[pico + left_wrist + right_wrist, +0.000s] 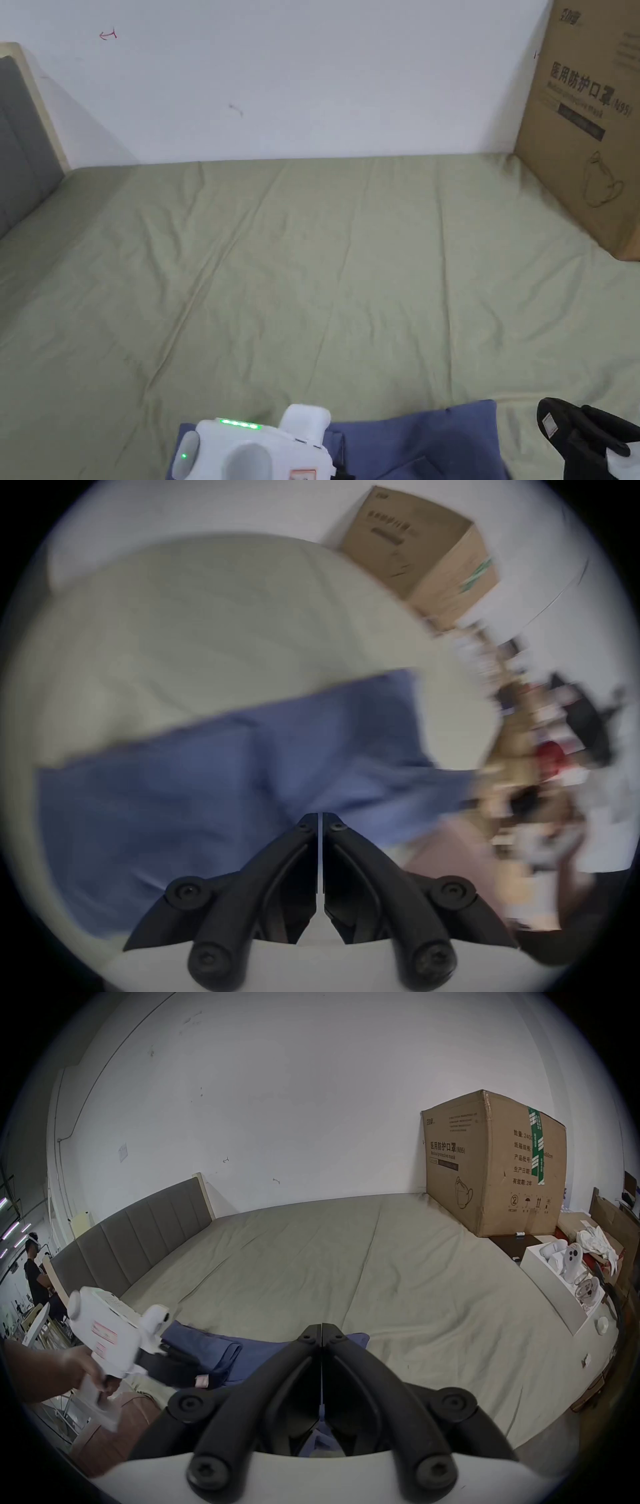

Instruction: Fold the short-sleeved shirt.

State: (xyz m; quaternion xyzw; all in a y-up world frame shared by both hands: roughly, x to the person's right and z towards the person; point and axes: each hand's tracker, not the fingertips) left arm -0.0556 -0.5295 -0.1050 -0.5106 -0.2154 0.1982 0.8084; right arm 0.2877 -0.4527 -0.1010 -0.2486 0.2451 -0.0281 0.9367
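A blue short-sleeved shirt (425, 437) lies partly folded at the near edge of the bed; it also shows in the left gripper view (173, 809) and the right gripper view (221, 1348). My left gripper (320, 814) has its jaws shut, with the cloth gathering at their tips; this view is blurred. Its white body (250, 447) sits over the shirt's left part, and its black jaws (180, 1371) rest on a folded layer. My right gripper (321, 1326) is shut at the shirt's right edge, with blue cloth showing between the jaw bases. Its black jaws (575, 431) lie just right of the shirt.
An olive-green sheet (312, 262) covers the wide bed. A big cardboard box (587, 125) stands at the back right against the white wall, and a grey headboard (19, 137) rises on the left. A white tray of items (561, 1279) sits beside the bed. A person (34, 1269) stands far left.
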